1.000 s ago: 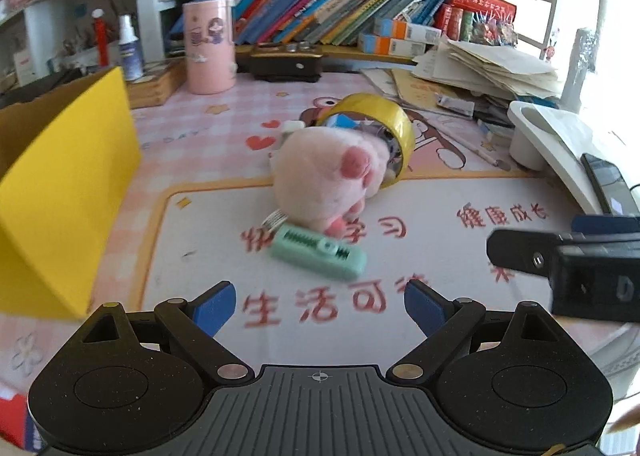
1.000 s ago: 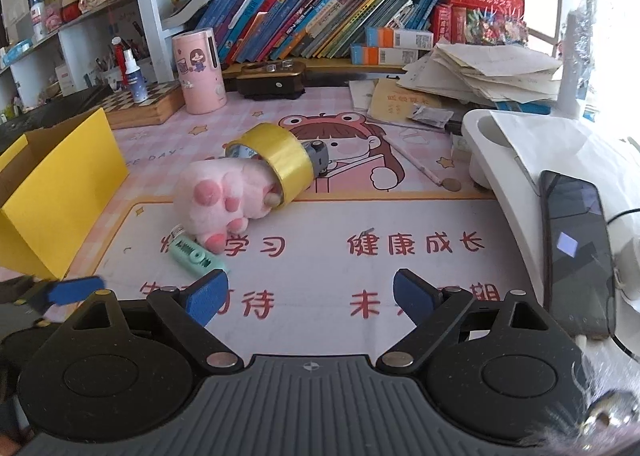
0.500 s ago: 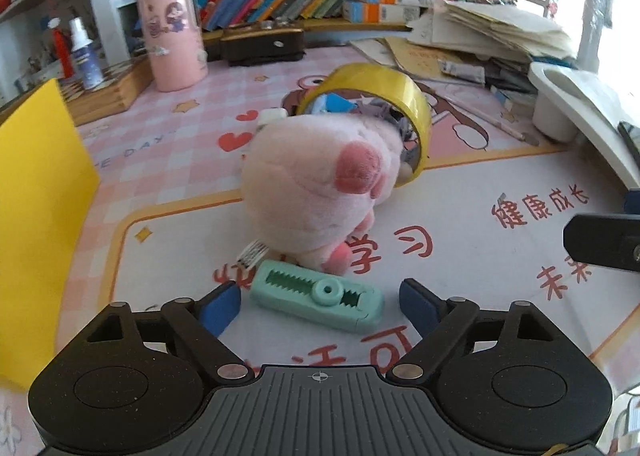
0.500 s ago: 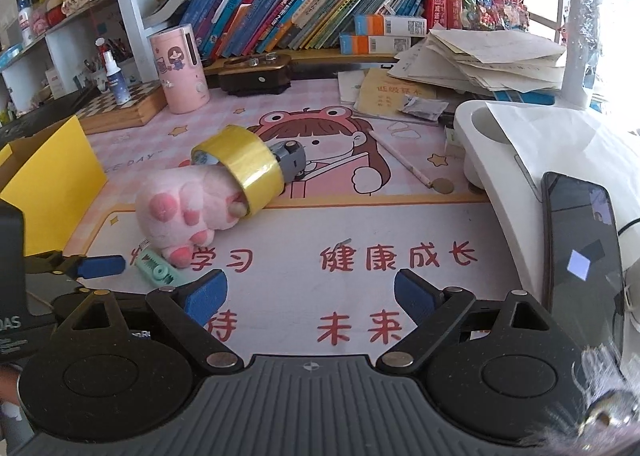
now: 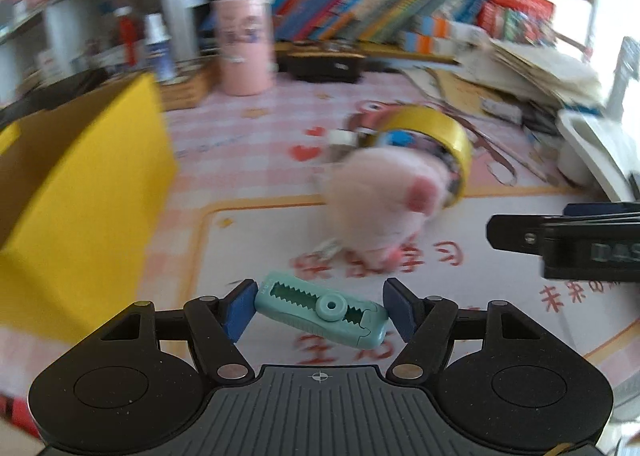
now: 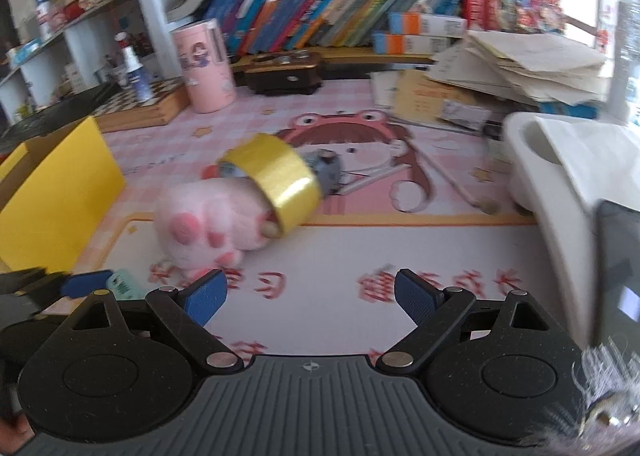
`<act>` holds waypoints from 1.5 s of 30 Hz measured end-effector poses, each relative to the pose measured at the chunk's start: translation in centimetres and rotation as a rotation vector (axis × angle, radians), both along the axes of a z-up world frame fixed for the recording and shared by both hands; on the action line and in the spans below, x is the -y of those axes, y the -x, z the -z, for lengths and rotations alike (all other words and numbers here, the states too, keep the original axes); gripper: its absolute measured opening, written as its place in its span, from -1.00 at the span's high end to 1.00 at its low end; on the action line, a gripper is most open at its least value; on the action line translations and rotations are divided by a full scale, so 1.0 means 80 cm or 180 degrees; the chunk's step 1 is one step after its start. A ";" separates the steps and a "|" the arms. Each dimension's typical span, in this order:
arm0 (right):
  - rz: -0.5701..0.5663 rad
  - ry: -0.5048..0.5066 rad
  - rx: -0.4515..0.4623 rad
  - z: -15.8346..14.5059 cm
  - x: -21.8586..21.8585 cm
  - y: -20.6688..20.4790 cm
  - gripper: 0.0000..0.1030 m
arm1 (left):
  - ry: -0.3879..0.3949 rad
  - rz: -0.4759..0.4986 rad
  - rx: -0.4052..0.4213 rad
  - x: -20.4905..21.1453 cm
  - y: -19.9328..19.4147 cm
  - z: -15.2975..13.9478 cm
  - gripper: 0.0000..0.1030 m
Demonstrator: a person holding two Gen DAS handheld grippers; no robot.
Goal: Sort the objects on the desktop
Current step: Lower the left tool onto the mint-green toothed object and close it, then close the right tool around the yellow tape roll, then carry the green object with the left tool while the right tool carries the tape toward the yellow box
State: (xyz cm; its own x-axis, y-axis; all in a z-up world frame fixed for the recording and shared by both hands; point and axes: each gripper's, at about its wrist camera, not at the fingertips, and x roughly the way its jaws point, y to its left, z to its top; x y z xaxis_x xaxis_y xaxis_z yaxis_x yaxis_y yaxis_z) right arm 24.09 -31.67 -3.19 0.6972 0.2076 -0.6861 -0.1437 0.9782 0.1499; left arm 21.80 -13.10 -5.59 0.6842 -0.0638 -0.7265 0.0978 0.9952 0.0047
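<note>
My left gripper [image 5: 320, 310] is shut on a mint green correction tape [image 5: 322, 310] and holds it lengthwise between its blue pads, above the desk mat. The same tape [image 6: 122, 283] shows at the left edge of the right wrist view. A pink plush paw [image 5: 384, 200] lies on the mat with a yellow tape roll [image 5: 424, 136] leaning on it; both show in the right wrist view, the paw [image 6: 208, 224] and the roll [image 6: 276, 184]. My right gripper [image 6: 310, 294] is open and empty over the mat.
A yellow cardboard box [image 5: 80, 192] stands open at the left. A pink cup [image 5: 244, 44], books and a paper stack sit at the back. A white stand [image 6: 560, 160] with a phone [image 6: 618, 272] is at the right. The right gripper's finger [image 5: 560, 240] juts in from the right.
My left gripper has closed on the green correction tape and lifted it back from the plush paw. The right gripper has moved forward a little and stays open.
</note>
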 end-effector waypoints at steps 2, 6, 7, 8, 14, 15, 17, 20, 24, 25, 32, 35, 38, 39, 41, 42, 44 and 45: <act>-0.0116 -0.0004 0.0032 0.002 -0.011 -0.010 -0.76 | 0.0029 -0.0137 0.0016 -0.013 0.009 -0.010 -0.37; -0.0233 0.0026 0.0221 -0.003 -0.024 -0.033 -0.74 | 0.0077 -0.0340 0.0067 -0.029 0.028 -0.028 -0.37; -0.0249 0.0037 0.0279 -0.005 -0.024 -0.040 -0.70 | 0.0096 -0.0390 0.0082 -0.032 0.033 -0.032 -0.37; -0.0272 0.0051 0.0339 -0.007 -0.024 -0.048 -0.70 | 0.0125 -0.0433 0.0087 -0.034 0.037 -0.035 -0.37; -0.0603 0.0298 0.0419 -0.003 -0.030 -0.104 -0.26 | 0.0220 -0.0603 0.0064 -0.037 0.049 -0.036 -0.37; -0.0667 0.0302 0.0389 0.000 -0.031 -0.112 -0.25 | 0.0213 -0.0594 0.0066 -0.035 0.051 -0.036 -0.37; -0.0826 0.0184 0.0261 0.007 -0.029 -0.128 -0.21 | 0.0212 -0.0580 0.0072 -0.034 0.055 -0.037 -0.37; -0.0936 -0.0052 0.0097 0.011 -0.023 -0.144 -0.12 | 0.0259 -0.0577 0.0099 -0.033 0.060 -0.039 -0.37; -0.1039 0.0006 0.0035 0.003 -0.026 -0.142 0.08 | 0.0294 -0.0596 0.0116 -0.032 0.064 -0.042 -0.37; -0.1050 0.0064 0.0034 0.001 -0.027 -0.136 0.12 | 0.0306 -0.0597 0.0127 -0.032 0.065 -0.043 -0.37; -0.0587 0.0218 0.0064 -0.007 -0.003 -0.072 0.22 | 0.0353 -0.0596 0.0210 -0.032 0.073 -0.048 -0.37; -0.0304 0.0043 -0.0007 -0.005 0.018 -0.044 0.23 | 0.0371 -0.0584 0.0206 -0.031 0.077 -0.047 -0.37; -0.0255 0.0032 -0.0031 -0.002 0.023 -0.022 0.22 | 0.0387 -0.0560 0.0197 -0.029 0.080 -0.046 -0.37; -0.0311 0.0066 -0.0015 0.000 0.020 -0.018 0.22 | 0.0390 -0.0551 0.0200 -0.028 0.081 -0.046 -0.37; -0.0391 0.0136 0.0043 0.001 0.014 -0.013 0.22 | 0.0390 -0.0534 0.0211 -0.027 0.084 -0.046 -0.37; -0.0457 0.0164 0.0055 0.003 0.010 -0.014 0.22 | 0.0393 -0.0529 0.0218 -0.027 0.085 -0.047 -0.37; -0.0555 0.0239 0.0096 0.005 0.003 -0.016 0.22 | 0.0397 -0.0525 0.0233 -0.027 0.089 -0.048 -0.37; -0.0599 0.0318 0.0157 0.006 0.000 -0.017 0.22 | 0.0396 -0.0525 0.0241 -0.026 0.090 -0.049 -0.37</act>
